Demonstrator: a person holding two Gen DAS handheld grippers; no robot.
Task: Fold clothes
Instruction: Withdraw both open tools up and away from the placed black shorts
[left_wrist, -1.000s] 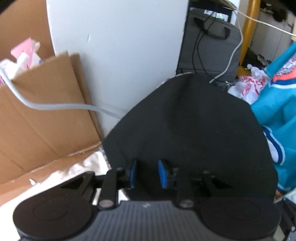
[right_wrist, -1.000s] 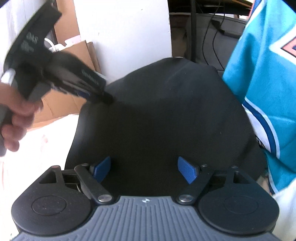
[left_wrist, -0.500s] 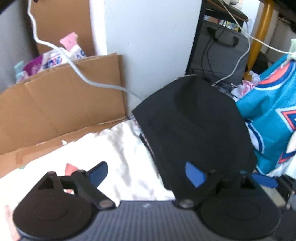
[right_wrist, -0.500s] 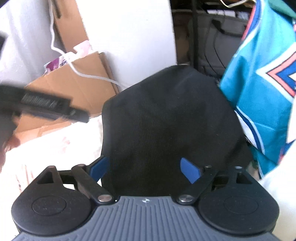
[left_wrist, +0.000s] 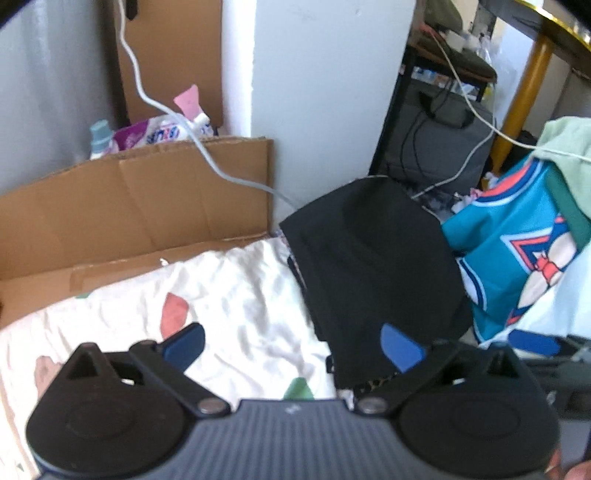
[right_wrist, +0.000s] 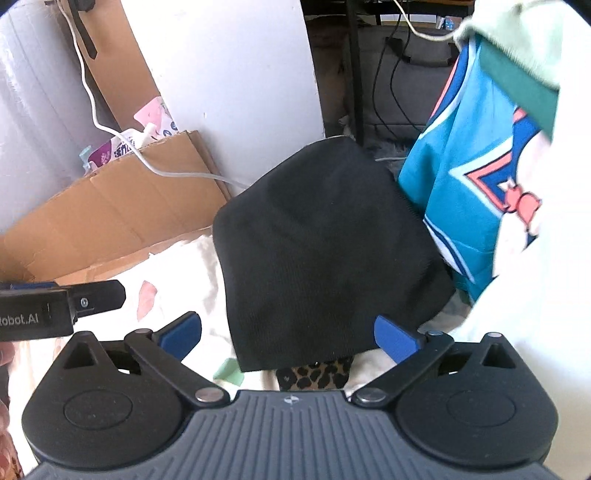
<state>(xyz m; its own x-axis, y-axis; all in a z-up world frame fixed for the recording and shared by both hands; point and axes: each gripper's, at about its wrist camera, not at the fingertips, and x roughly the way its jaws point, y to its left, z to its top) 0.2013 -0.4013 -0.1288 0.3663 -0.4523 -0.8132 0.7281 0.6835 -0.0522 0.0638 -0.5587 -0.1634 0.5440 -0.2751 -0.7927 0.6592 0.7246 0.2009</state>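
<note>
The folded black knit garment hides most of a leopard-print cloth beneath its near edge; the teal jersey beside it runs off-frame.

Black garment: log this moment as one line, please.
black garment: folded, lying free | left gripper: jaws opening, empty | right gripper: jaws opening, empty

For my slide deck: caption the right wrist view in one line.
Right gripper opening over a folded black garment, nothing between its pads; teal jersey beside it.

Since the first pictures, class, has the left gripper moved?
Yes. The left gripper has pulled up and back, leftward off the black garment: the cardboard now shows whole, the sheet appears, and its jaws are opening, empty.
</note>
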